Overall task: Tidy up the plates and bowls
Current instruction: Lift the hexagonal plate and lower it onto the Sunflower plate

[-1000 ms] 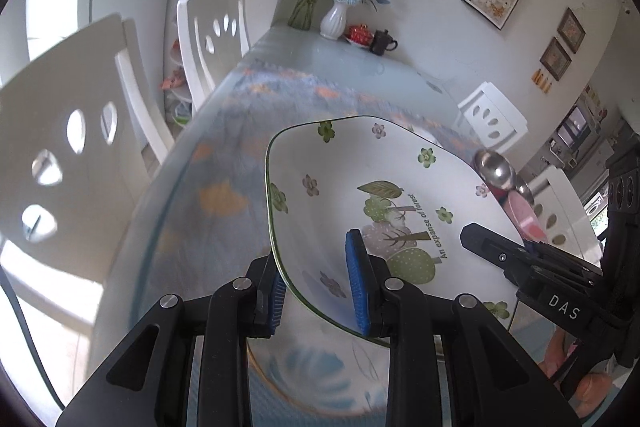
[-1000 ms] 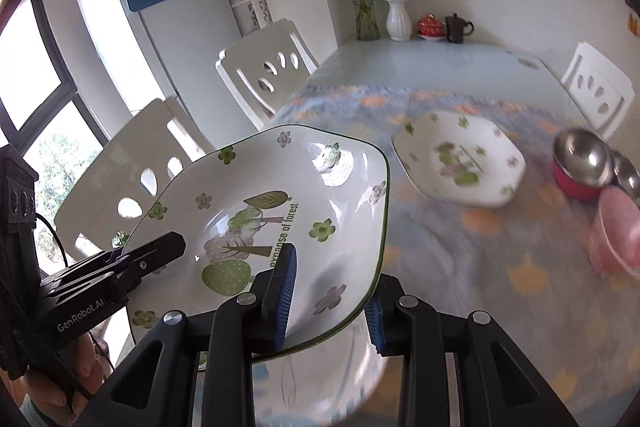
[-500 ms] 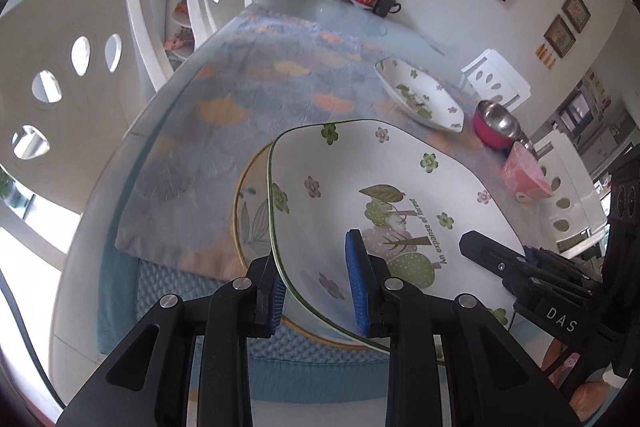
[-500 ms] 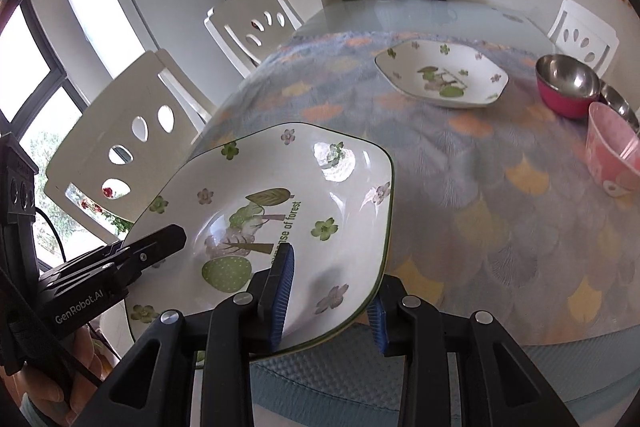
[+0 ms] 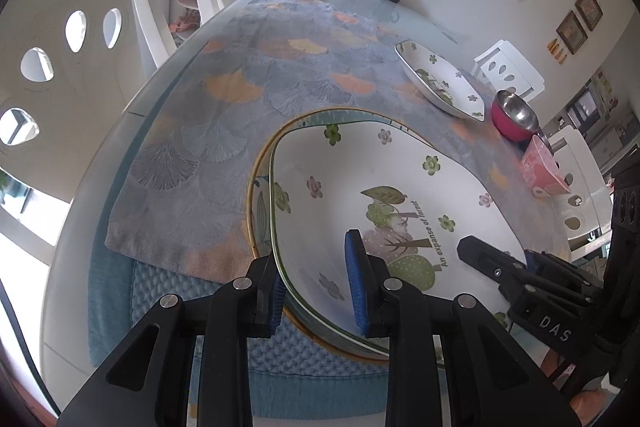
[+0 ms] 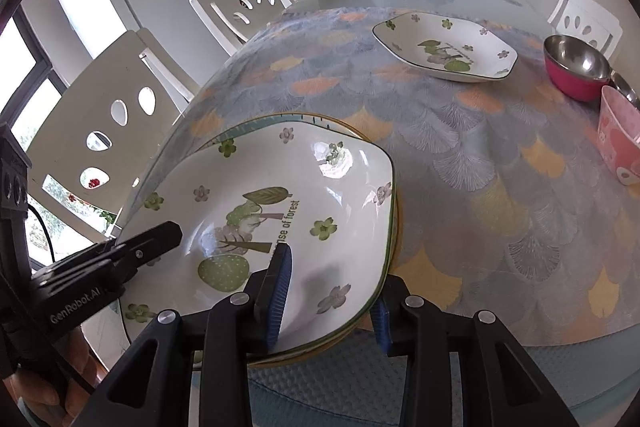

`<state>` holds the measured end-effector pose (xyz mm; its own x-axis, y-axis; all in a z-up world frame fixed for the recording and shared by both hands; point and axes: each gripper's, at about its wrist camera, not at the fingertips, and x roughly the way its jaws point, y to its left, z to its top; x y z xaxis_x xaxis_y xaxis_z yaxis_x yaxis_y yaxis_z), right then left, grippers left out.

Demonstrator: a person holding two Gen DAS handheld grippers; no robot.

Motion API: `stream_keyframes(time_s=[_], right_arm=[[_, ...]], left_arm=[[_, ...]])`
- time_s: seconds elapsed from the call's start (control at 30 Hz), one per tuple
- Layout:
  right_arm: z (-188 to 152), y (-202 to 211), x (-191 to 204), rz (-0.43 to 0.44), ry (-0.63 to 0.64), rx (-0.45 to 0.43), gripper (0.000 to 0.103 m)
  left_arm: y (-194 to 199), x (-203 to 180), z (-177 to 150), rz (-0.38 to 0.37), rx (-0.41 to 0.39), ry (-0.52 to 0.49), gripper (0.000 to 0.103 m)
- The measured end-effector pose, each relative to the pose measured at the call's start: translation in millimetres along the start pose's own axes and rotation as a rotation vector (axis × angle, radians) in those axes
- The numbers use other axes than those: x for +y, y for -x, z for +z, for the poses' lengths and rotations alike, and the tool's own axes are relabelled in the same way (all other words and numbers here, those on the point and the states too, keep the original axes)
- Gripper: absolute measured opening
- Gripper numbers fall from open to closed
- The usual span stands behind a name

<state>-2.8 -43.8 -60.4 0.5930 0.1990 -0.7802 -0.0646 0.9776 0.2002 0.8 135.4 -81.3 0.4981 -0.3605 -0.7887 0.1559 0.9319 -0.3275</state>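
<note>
A white dish with flowers and a tree print [image 5: 380,187] [image 6: 280,179] lies low over a yellow-rimmed plate [image 5: 256,203] [image 6: 248,125] at the table's near edge; whether they touch I cannot tell. My left gripper [image 5: 314,267] is shut on the dish's left rim, one blue pad inside and one outside. On the dish's opposite rim, my right gripper [image 6: 332,279] has one pad inside and one under the edge; its jaws are opening. Each gripper also shows in the other's view: the left gripper [image 6: 148,243] and the right gripper [image 5: 492,259].
A second floral dish [image 6: 444,47] sits farther back on the patterned cloth [image 6: 460,147]. A red steel bowl [image 6: 576,67] and a pink bowl [image 6: 620,135] stand at the right. A blue mat [image 5: 160,291] lies under the plate. White chairs [image 5: 60,67] line the left side.
Both grippers have come down with the floral dish, tilting further downward. The dish has sunk from above the table onto the yellow-rimmed plate. The right pads stand slightly wider apart.
</note>
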Motion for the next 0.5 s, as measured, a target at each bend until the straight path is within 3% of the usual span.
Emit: stream_keyframes(time_s=[0.33,0.5], right_arm=[[-2.1,-3.0,1.1,0.008,0.01,0.047,0.036],[-1.7,-2.2,1.0,-0.001,0.013,0.051,0.036]], left_arm=[[1.3,9.0,3.1,-0.011,0.038,0.061,0.023],[1.2,4.5,7.3,0.019,0.061,0.039,0.023]])
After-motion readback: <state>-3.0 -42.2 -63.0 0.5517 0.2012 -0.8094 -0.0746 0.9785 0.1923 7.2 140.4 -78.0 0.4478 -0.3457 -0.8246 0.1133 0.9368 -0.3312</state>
